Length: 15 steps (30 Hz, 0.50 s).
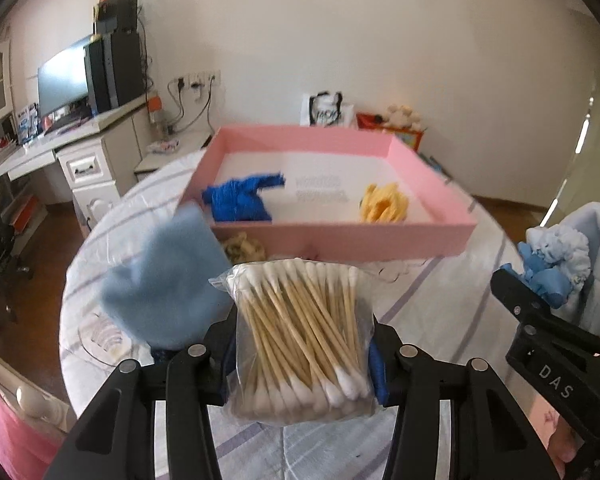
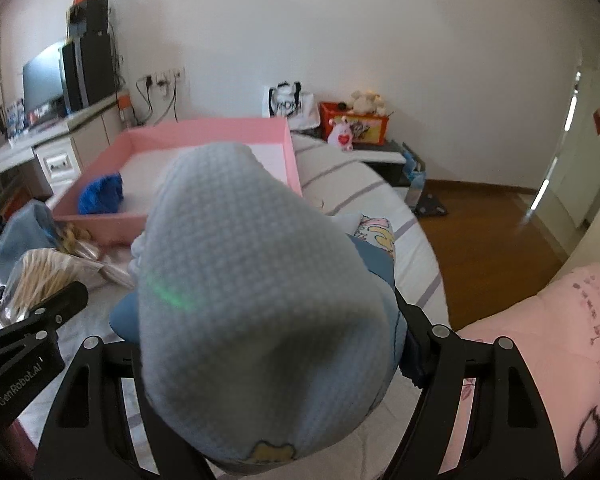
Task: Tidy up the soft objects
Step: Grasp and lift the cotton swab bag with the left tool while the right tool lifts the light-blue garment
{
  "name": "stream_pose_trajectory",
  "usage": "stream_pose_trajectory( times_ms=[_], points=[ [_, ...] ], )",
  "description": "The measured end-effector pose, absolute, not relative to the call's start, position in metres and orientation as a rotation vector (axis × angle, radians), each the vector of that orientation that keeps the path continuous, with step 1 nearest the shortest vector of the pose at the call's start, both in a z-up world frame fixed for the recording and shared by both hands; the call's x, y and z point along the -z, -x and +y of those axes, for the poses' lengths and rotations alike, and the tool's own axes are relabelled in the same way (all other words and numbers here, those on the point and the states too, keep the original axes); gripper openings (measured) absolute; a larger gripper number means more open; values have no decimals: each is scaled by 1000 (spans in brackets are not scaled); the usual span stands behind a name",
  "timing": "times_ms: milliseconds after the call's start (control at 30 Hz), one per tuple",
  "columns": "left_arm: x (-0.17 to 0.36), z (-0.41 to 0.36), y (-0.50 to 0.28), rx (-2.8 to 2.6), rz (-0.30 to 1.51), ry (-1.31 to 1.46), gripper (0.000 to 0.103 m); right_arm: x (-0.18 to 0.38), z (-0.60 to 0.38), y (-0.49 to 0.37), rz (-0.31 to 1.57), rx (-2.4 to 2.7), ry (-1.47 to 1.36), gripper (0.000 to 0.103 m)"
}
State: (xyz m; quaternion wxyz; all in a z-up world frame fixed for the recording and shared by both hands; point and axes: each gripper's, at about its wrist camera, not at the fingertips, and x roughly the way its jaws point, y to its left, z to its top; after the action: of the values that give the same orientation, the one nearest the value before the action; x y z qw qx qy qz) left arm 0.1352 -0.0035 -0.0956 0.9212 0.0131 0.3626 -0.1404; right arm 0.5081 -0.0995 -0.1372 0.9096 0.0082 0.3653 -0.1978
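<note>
My left gripper [image 1: 300, 340] is shut on a clear bag of cotton swabs [image 1: 300, 332], held above the table. Beside its left finger is a blurred light-blue cloth [image 1: 164, 280]; whether the gripper touches it I cannot tell. My right gripper [image 2: 268, 332] is shut on a light-blue waffle-knit soft item [image 2: 260, 280] that hides its fingertips; this item [image 1: 580, 264] also shows at the right of the left wrist view. Beyond stands a pink tray [image 1: 340, 236] holding a blue yarn piece [image 1: 240, 200] and a yellow soft piece [image 1: 384, 204]. In the right wrist view the swab bag [image 2: 40, 276] is at the left.
The round table [image 1: 440, 312] has a white striped cover. A beige soft thing [image 1: 242, 246] lies just in front of the tray. A pink pillow [image 2: 540, 340] is at the right. A desk with a monitor [image 1: 60, 76] stands at the far left, and boxes and toys [image 2: 356, 120] sit by the wall.
</note>
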Motion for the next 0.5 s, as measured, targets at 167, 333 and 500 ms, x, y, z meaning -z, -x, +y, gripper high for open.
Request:
stream_pose_trajectory(
  times_ms=[167, 333, 500],
  points=[
    [67, 5, -110, 288, 676, -17, 47, 118, -93, -499, 711, 407, -21, 74],
    [40, 16, -83, 252, 595, -20, 47, 100, -91, -487, 665, 401, -45, 74],
    [20, 25, -58, 244, 525, -10, 47, 81, -87, -477, 619, 390, -59, 74]
  ],
)
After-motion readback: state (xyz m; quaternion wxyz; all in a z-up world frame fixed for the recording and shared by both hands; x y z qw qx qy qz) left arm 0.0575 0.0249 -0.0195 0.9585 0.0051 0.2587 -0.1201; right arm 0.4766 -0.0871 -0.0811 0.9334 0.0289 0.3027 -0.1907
